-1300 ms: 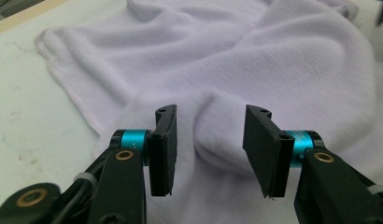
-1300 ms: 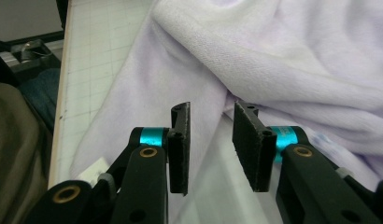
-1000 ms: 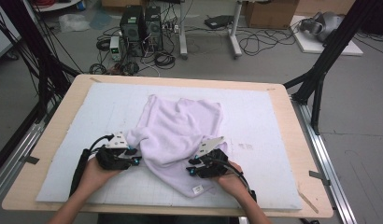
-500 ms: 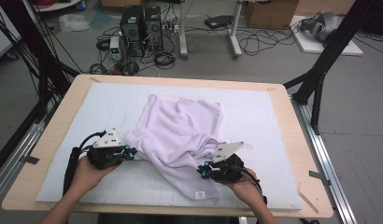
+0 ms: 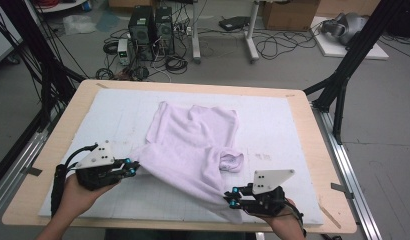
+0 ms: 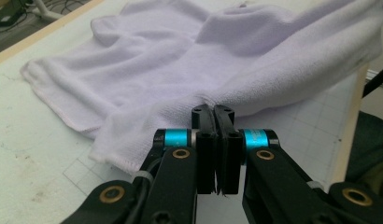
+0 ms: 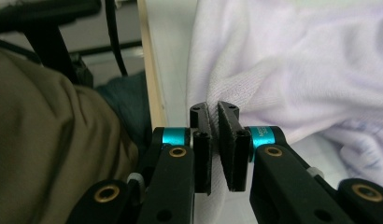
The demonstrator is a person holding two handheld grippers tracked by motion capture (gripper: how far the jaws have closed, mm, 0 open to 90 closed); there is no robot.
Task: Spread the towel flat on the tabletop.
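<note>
Left gripper clamped on towel edge, jaws pressed together on the cloth. Right gripper pinches the opposite corner; a thin gap between its jaws, probably just fabric thickness. Towel stretched between them along the tabletop's near edge, far half rumpled mid-mat. Spreading looks about half done. Right corner sits close to the near edge; open room at the far side.

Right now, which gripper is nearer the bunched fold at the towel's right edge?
Right. The right gripper grips the towel at its near corner, just below the bunched fold; the left gripper grips the opposite left edge.
</note>
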